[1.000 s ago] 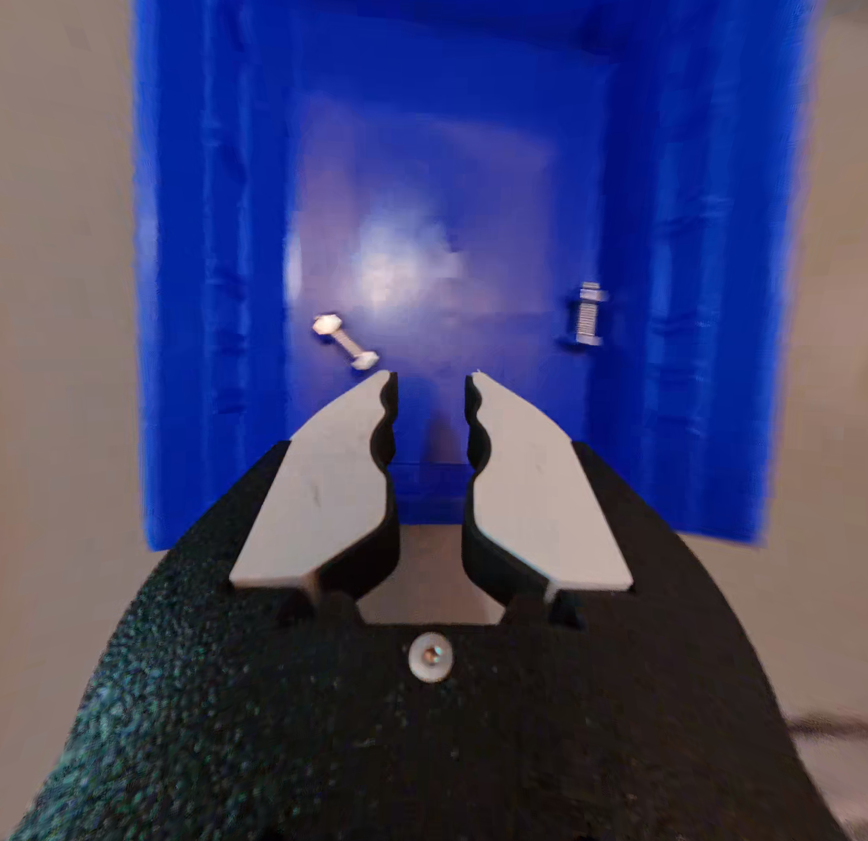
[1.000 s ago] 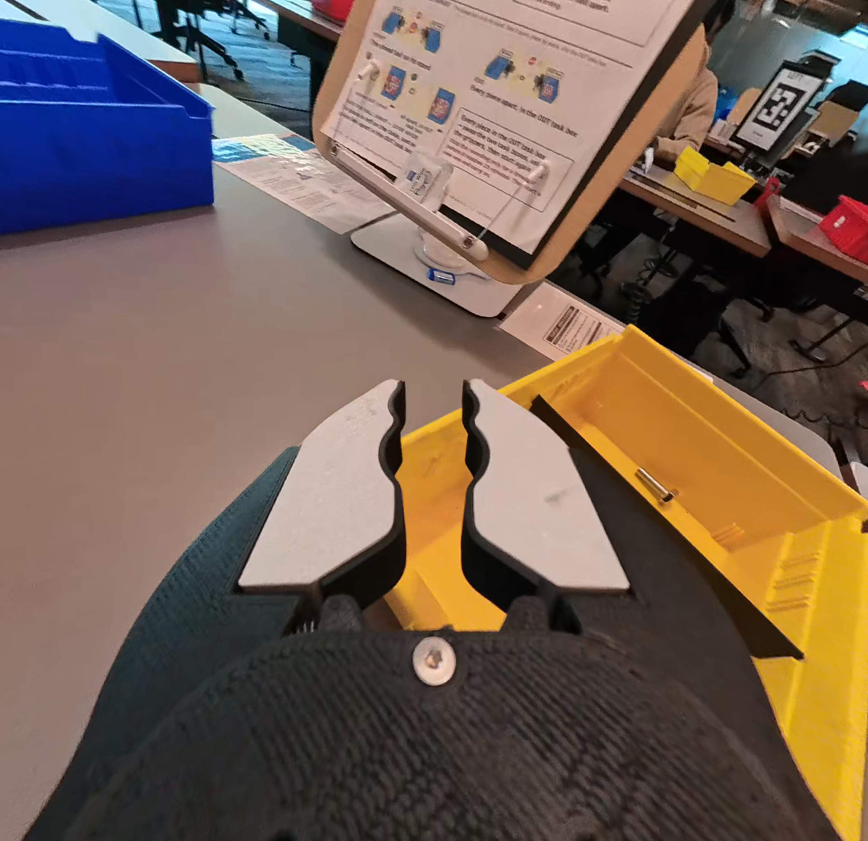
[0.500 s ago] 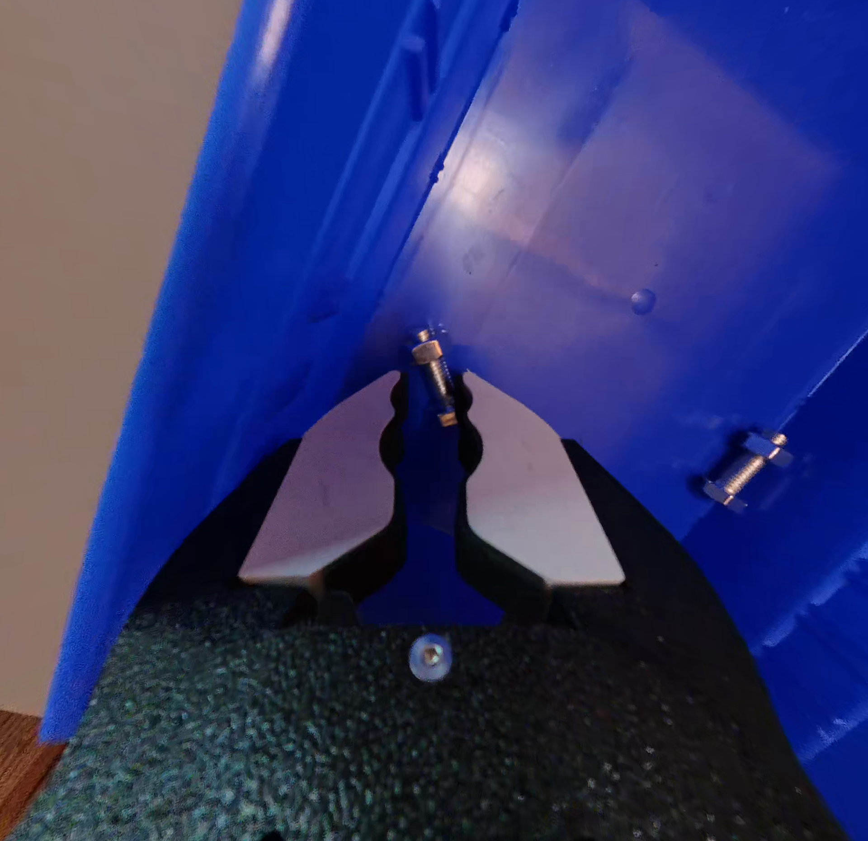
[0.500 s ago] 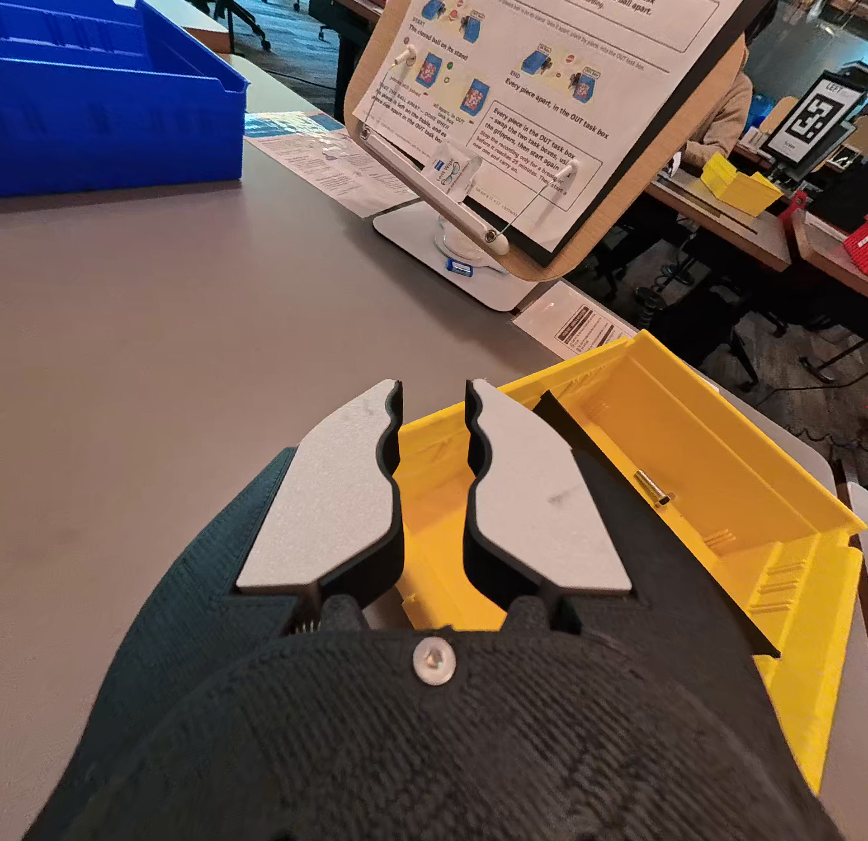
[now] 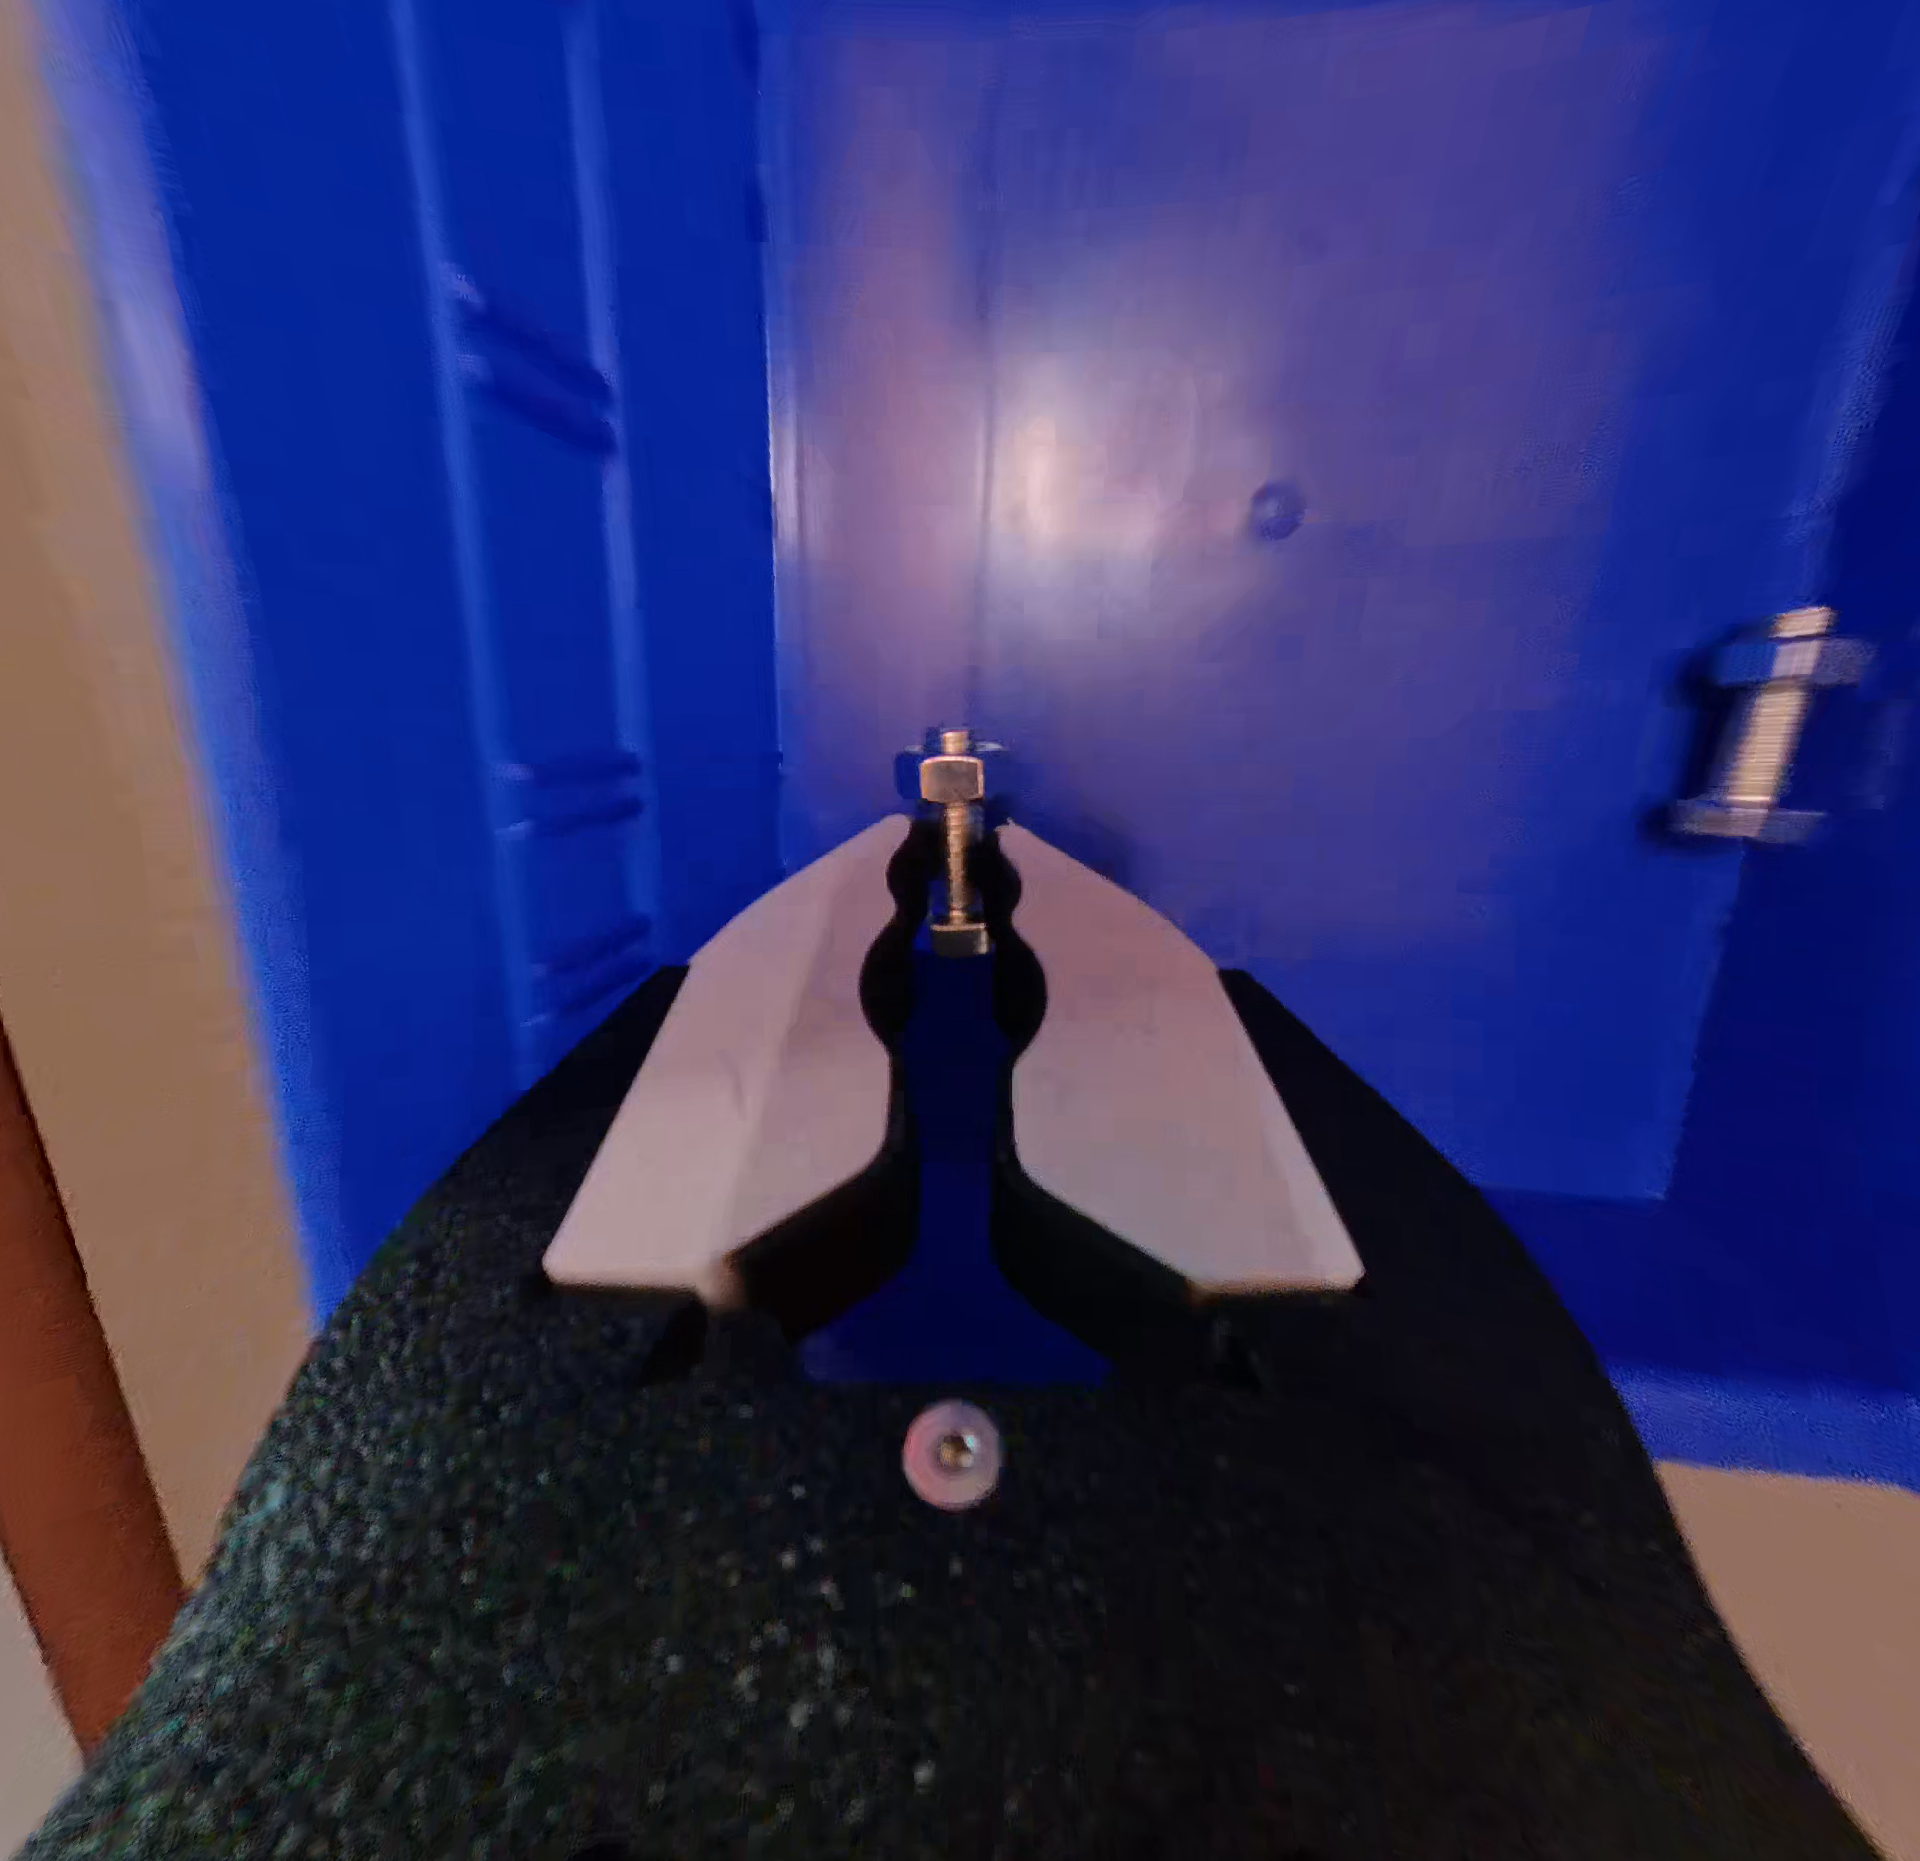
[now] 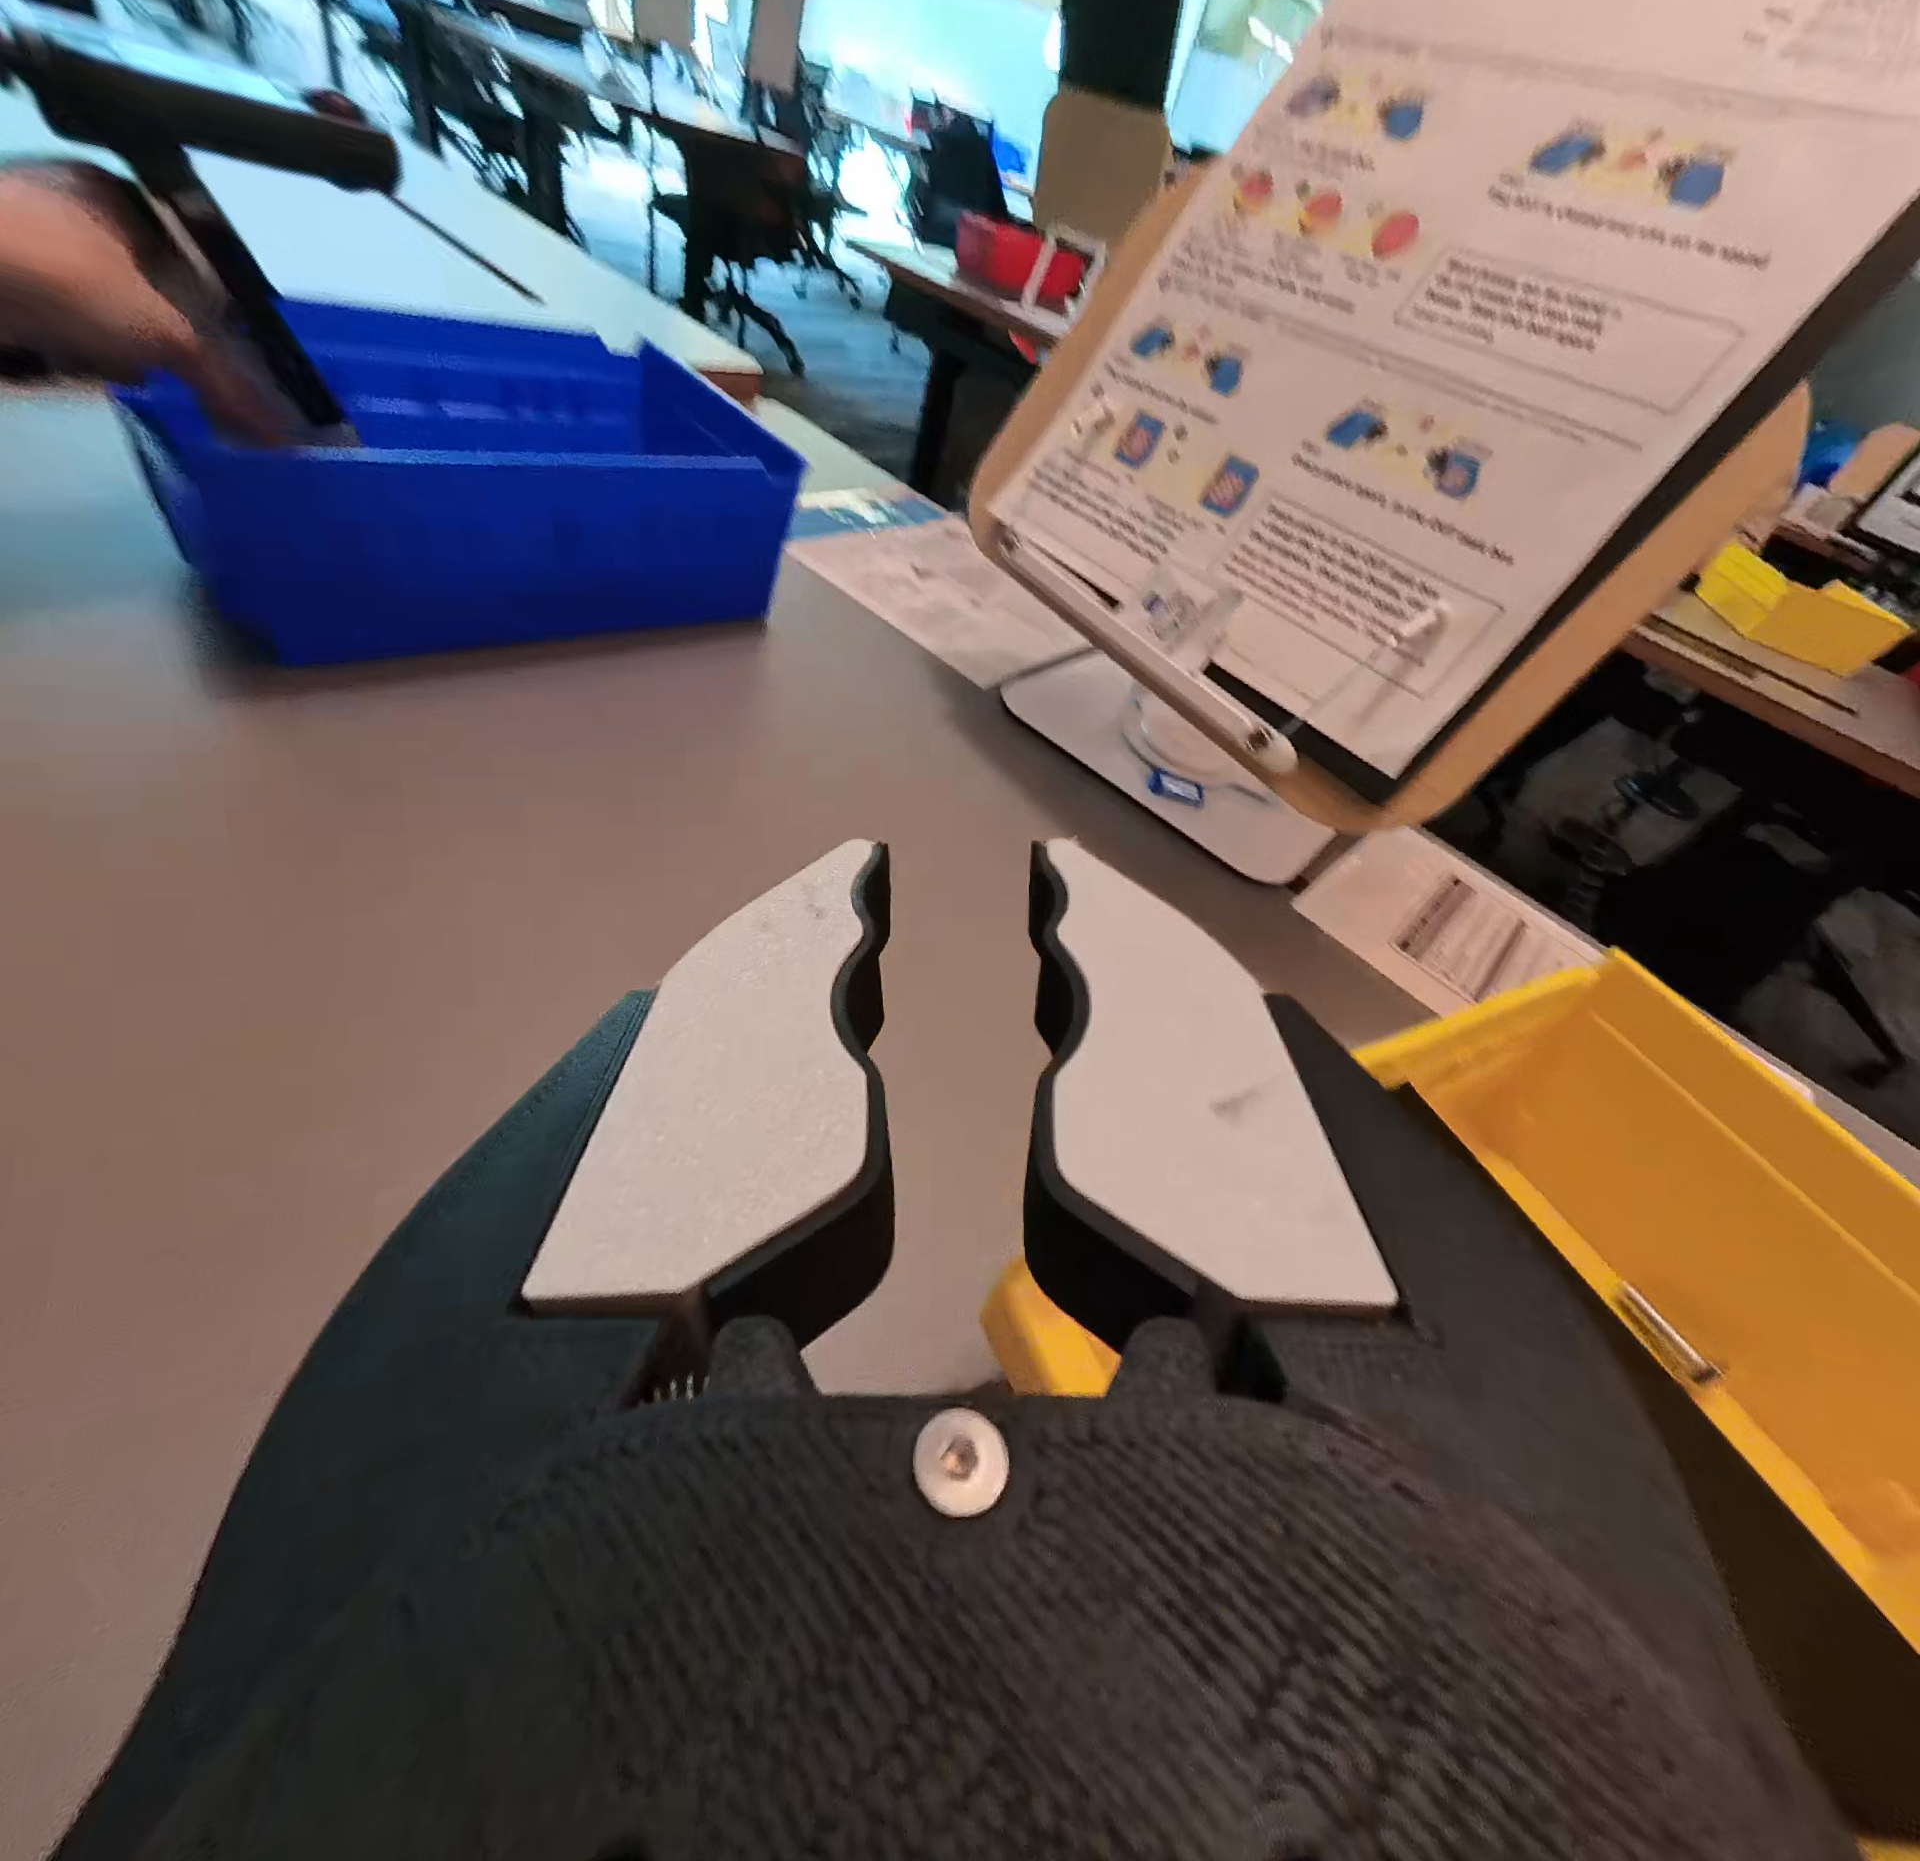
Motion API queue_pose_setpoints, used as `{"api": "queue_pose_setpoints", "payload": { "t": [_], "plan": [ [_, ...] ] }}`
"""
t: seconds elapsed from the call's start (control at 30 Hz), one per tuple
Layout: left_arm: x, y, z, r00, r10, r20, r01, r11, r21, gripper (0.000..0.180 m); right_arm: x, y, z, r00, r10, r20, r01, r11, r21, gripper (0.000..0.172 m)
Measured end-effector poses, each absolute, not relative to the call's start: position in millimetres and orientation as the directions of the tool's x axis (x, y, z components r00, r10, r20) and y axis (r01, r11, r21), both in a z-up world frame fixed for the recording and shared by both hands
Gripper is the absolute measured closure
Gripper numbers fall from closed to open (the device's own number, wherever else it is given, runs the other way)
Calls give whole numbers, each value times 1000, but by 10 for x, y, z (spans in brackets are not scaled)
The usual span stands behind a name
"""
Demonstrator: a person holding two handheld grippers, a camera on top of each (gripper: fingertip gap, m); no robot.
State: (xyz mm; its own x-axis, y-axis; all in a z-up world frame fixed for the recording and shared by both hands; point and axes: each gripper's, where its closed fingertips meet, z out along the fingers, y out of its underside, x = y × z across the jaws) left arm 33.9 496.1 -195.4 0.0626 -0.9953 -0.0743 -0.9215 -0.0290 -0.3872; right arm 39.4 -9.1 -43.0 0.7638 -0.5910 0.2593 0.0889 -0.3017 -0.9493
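— Blue plastic fills almost all of the left wrist view. What is in that blue bin point(image 5: 1247, 357)?

— Two metal bolts with nuts lie on its floor. A small bolt point(image 5: 956, 855) lies lengthwise between the fingers of the left hand-held gripper point(image 5: 956, 845), one nut just past the fingertips, the other end back between the pads. A larger bolt point(image 5: 1756, 731) lies well off to the right, against the bin's side wall.

— Is the small bolt gripped?

— The fingers point(image 5: 790, 1032) stand close on either side of it, with dark space showing along the shank. Whether the pads press on it, I cannot tell. The gripper points down into the bin, near its left wall.

— And the right wrist view?

— A grey worktop point(image 6: 416, 928) stretches ahead, with rows of desks and chairs behind. The same blue bin point(image 6: 499, 523) sits at the far left, and the left hand-held gripper reaches down into it, held by a blurred hand point(image 6: 94, 284). A yellow bin point(image 6: 1662, 1188) sits at the right, with a small metal pin point(image 6: 1668, 1328) on its inner ledge. A tilted board with an instruction sheet point(image 6: 1455, 357) stands on a white base beyond.

— The right hand-held gripper?

— The right hand-held gripper point(image 6: 959, 855) hovers over the worktop beside the yellow bin, its fingers apart with nothing between them.
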Motion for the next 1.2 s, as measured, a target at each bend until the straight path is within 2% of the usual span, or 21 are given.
{"api": "queue_pose_setpoints", "payload": {
  "t": [0.1, 0.17, 0.23, 0.3, 0.47, 0.67, 0.8, 1.0, 1.07, 1.1, 1.17, 1.2],
  "plan": [
    [440, 4530, -1345, -57, -997, 48, -748, 11, -663, 171, 237, 40, -306, 808, -531, 255, 148, -235, -961, 146],
    [395, 4035, -897, -248, -963, 105, -578, 60, -814, 171, 152, 126, -238, 828, -507, 238, 158, -195, -968, 145],
    [255, 3494, -515, -452, -886, 106, -389, 88, -917, 172, 11, 266, -179, 874, -453, 177, 134, -125, -983, 143],
    [56, 2958, -274, -624, -774, 102, -232, 60, -971, 172, -150, 427, -103, 914, -393, 99, 94, -32, -995, 140],
    [-380, 1865, -299, -890, -444, 104, -42, -147, -988, 172, -434, 841, -160, 950, -312, -14, 9, 72, -997, 131],
    [-555, 1193, -753, -969, -240, 48, 9, -232, -973, 172, -560, 1135, -591, 930, -366, 21, 25, 7, -1000, 130],
    [-640, 1085, -799, -982, -187, 30, 19, -250, -968, 172, -572, 1227, -660, 936, -351, 31, 32, -2, -999, 133],
    [-668, 1092, -913, -978, -210, -12, 50, -177, -983, 172, -596, 1361, -745, 947, -321, 23, 31, 20, -999, 145],
    [-617, 1142, -912, -969, -246, 4, 43, -183, -982, 172, -546, 1290, -748, 942, -333, 46, 49, 1, -999, 140],
    [-592, 1177, -892, -966, -259, 12, 42, -199, -979, 172, -488, 1216, -733, 936, -349, 48, 52, 4, -999, 134],
    [-579, 1250, -832, -963, -270, 14, 54, -240, -969, 172, -165, 923, -724, 866, -500, -28, -8, 42, -999, 137],
    [-558, 1279, -824, -957, -290, 13, 61, -242, -968, 172, -90, 814, -722, 854, -515, -75, -43, 74, -996, 138]
  ]
}}
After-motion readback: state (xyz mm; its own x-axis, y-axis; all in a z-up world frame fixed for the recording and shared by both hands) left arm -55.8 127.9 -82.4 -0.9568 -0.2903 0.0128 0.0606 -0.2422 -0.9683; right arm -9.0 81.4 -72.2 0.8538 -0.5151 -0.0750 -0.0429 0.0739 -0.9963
